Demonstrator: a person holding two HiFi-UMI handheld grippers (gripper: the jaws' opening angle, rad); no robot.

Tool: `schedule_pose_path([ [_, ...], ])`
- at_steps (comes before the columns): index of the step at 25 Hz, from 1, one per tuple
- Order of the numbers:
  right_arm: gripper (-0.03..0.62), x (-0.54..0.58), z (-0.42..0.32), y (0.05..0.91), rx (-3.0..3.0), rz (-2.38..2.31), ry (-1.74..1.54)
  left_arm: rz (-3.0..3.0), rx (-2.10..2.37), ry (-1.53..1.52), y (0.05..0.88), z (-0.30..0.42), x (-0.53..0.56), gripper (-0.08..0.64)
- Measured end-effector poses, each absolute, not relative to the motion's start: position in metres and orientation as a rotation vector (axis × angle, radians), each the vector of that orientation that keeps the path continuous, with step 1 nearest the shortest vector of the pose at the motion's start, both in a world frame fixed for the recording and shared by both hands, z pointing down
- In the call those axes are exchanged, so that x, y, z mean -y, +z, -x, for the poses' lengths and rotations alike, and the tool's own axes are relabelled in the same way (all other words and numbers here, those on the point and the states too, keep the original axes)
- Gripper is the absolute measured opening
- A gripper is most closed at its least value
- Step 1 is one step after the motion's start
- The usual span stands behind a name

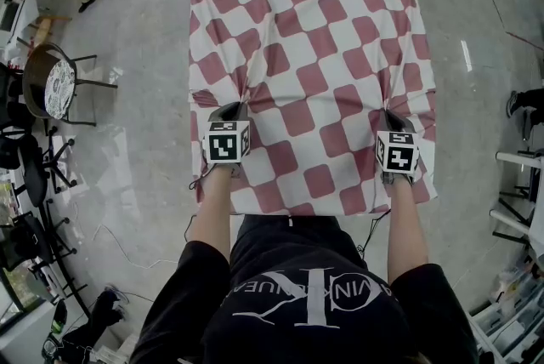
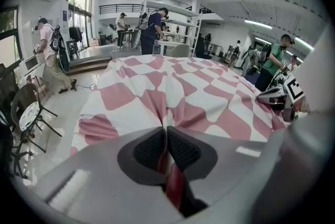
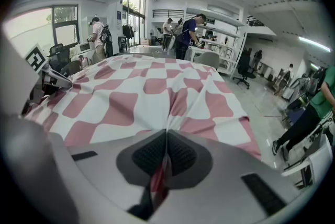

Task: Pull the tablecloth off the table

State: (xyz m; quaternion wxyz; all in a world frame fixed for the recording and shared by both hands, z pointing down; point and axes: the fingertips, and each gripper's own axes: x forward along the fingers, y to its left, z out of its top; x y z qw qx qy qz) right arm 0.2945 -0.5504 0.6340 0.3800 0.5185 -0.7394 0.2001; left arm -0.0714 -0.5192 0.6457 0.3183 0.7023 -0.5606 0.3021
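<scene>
While the left gripper and right gripper clamped pinched folds of the tablecloth, the grasp looked done; an even backward pull seemed due next.

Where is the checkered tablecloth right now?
Head view: the tablecloth lies spread at centre, its near side pinched by the left gripper and right gripper.
</scene>
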Motion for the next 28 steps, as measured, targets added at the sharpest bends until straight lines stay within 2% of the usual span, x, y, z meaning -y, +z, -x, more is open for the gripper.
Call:
schedule_pose_path([
  [13,0.014,0.479,-0.295,0.640,1.918,-1.357,0.493,-1.878,1.509,0.810,0.655,0.069,0.444,0.026],
  [28,0.012,0.456,-0.294,0.636,1.895,-1.359,0.589,-1.938,1.399,0.795,0.650,0.068,0.430,0.026],
])
